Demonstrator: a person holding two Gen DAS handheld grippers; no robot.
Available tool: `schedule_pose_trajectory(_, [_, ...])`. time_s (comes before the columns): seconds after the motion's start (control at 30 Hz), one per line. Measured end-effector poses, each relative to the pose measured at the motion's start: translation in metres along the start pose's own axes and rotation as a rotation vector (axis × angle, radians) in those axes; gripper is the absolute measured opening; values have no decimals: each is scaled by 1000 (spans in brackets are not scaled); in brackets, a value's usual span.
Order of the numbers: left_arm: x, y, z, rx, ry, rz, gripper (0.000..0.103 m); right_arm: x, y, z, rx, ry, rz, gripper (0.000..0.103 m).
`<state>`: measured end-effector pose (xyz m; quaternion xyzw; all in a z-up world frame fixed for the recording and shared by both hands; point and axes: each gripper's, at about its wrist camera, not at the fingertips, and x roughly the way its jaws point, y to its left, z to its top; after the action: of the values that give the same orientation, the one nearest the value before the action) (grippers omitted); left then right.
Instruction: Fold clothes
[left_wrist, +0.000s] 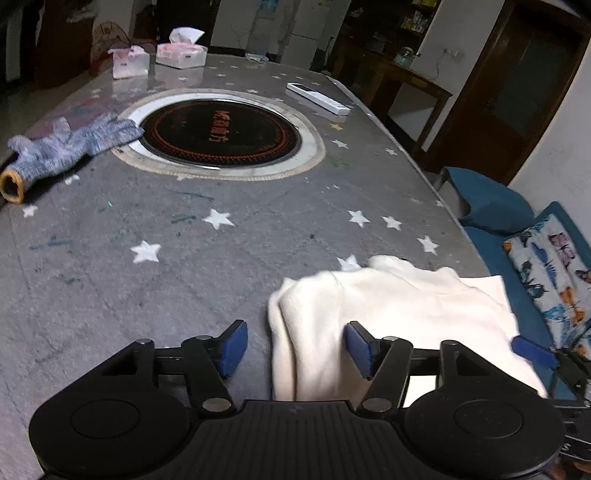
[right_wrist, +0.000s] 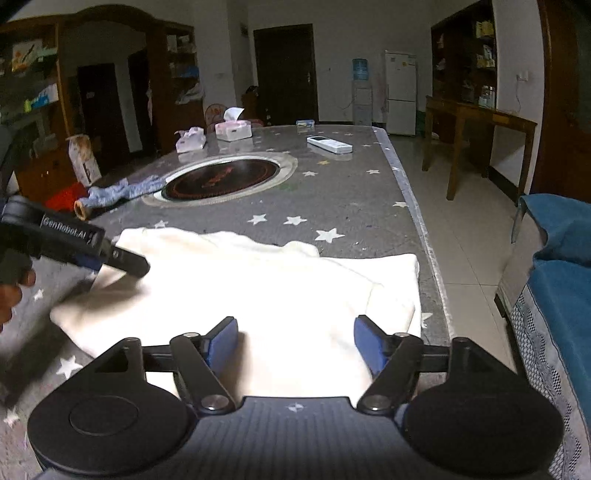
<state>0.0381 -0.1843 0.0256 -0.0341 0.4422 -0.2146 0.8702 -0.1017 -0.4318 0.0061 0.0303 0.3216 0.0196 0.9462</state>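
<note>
Left wrist view: the left gripper (left_wrist: 295, 347) has its blue pads spread apart and isn't gripping anything; the left edge of the white garment (left_wrist: 388, 314) lies between them on the starry grey table (left_wrist: 147, 221). A blue knit glove (left_wrist: 74, 144) sits far off by the round cooktop (left_wrist: 219, 133).

Right wrist view: the right gripper (right_wrist: 295, 345) is wide open too, hovering over the folded garment's near edge by the table's right side, holding nothing.
</note>
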Motion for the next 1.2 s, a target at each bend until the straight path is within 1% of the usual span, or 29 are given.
schedule_pose_trajectory(0.1, [1,2,3,-5,-1,18,67,1,1,-1,-12,6,0,79])
schedule_pose_trajectory(0.13, [1,3,4,-4,-3,26,69,1,1,-2,-16,7,0,83])
schedule_pose_trajectory(0.23, [3,4,5,7,-1,50,76,2,0,-1,-16,12,-1,87])
schedule_pose_trajectory(0.33, [4,2,5,20,-1,69,79,3,0,1,-14,14,-2,94])
schedule_pose_trajectory(0.37, [4,0,5,24,0,79,81,3,1,2,-17,12,-3,94])
schedule_pose_trajectory(0.4, [3,-2,5,32,-3,83,82,3,1,3,-20,10,-3,95])
schedule_pose_trajectory(0.5, [-1,-8,6,58,-21,84,83,0,1,8,-29,-14,-7,103])
schedule_pose_trajectory(0.57, [-3,-11,8,72,-39,89,83,0,0,13,-21,-26,-2,103])
schedule_pose_trajectory(0.63, [-3,-13,11,74,-47,90,85,5,-2,20,4,-25,21,103])
schedule_pose_trajectory(0.77, [3,-10,15,65,-46,105,86,16,-3,26,18,-11,44,103])
schedule_pose_trajectory(0.9, [13,-6,17,57,-25,113,86,31,-1,27,8,21,72,103])
schedule_pose_trajectory(1.03, [19,-3,16,49,-6,111,88,43,-1,25,11,57,66,103])
schedule_pose_trajectory(1.13, [14,-4,15,55,-18,110,88,40,0,25,9,52,67,103])
schedule_pose_trajectory(1.2, [9,-6,13,61,-28,109,90,33,2,24,5,45,69,103])
